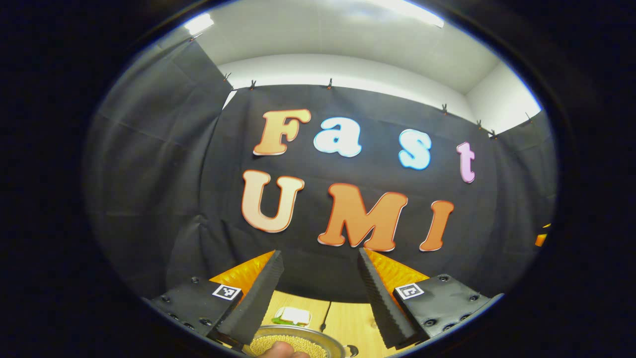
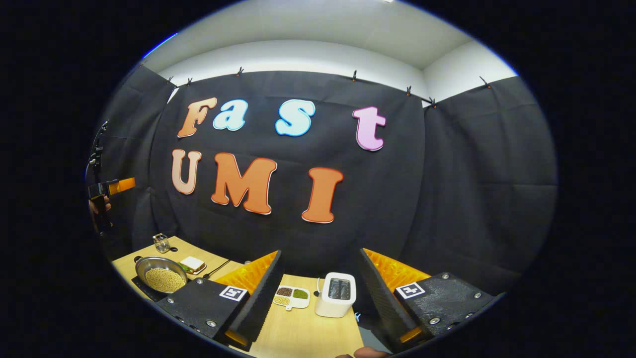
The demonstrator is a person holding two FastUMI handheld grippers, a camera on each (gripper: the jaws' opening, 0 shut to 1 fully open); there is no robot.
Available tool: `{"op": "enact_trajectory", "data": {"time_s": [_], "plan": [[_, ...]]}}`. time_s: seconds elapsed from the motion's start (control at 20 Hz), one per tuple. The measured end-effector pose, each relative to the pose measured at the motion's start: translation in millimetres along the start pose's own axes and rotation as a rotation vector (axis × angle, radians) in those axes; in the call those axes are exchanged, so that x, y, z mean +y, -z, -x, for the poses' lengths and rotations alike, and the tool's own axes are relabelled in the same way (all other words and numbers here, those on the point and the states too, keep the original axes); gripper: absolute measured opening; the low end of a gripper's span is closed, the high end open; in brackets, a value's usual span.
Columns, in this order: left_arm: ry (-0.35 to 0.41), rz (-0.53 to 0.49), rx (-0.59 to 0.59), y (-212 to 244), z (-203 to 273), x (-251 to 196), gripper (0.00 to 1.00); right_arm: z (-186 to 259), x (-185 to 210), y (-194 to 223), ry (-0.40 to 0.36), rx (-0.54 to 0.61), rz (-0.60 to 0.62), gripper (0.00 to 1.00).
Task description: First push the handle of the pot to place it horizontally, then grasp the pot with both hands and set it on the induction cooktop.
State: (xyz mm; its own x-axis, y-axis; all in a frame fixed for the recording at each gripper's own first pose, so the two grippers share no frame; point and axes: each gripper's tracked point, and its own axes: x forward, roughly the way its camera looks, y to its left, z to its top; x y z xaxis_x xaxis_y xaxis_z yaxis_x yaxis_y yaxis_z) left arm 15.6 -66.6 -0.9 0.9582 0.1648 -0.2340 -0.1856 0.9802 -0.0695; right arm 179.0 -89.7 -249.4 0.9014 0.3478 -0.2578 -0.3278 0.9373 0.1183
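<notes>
Standing on the wooden table [image 2: 303, 333], pot [image 2: 160, 274] and toaster [image 2: 336, 294]; both hand-held grippers [image 1: 318, 293] [image 2: 318, 293] released.

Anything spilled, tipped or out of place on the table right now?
Nothing stands out. The pot sits level on a dark slab, its grains inside, none scattered. The toaster and sectioned dish stand upright on the table.

The pot [image 2: 160, 274] was silvery metal, filled with small yellowish-tan grains [image 2: 164, 280]. The surface [image 2: 303, 328] was pale wood with a fine grain. The toaster [image 2: 336, 294] was white with a dark slot. A white divided dish [image 2: 291, 297] held brown, green and tan heaps. A white block [image 2: 192, 263] lay on something green.
</notes>
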Motion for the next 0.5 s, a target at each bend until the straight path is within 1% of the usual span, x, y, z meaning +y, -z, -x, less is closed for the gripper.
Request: {"op": "enact_trajectory", "data": {"time_s": [0.1, 0.15, 0.2, 0.35, 0.5], "plan": [[0.047, 0.003, -0.040, -24.8, -0.2, -18.4, 0.97, 10.2, -13.0, -20.8, 0.024, -0.035, -0.001, 0.94], [0.060, -0.001, -0.063, -38.1, 0.4, -24.5, 0.97, 15.3, -17.8, -31.8, 0.029, -0.056, -0.002, 0.99], [0.066, -0.002, -0.094, -52.4, 1.4, -29.1, 0.97, 17.1, -21.2, -43.3, 0.035, -0.074, -0.006, 0.94], [0.112, 0.004, -0.167, -88.8, 3.7, -50.3, 0.96, 17.6, -30.4, -69.6, 0.058, -0.111, -0.011, 0.95], [0.123, -0.017, -0.215, -121.1, 7.1, -57.5, 0.96, 18.2, -33.8, -92.6, 0.062, -0.143, -0.009, 0.95]]}}
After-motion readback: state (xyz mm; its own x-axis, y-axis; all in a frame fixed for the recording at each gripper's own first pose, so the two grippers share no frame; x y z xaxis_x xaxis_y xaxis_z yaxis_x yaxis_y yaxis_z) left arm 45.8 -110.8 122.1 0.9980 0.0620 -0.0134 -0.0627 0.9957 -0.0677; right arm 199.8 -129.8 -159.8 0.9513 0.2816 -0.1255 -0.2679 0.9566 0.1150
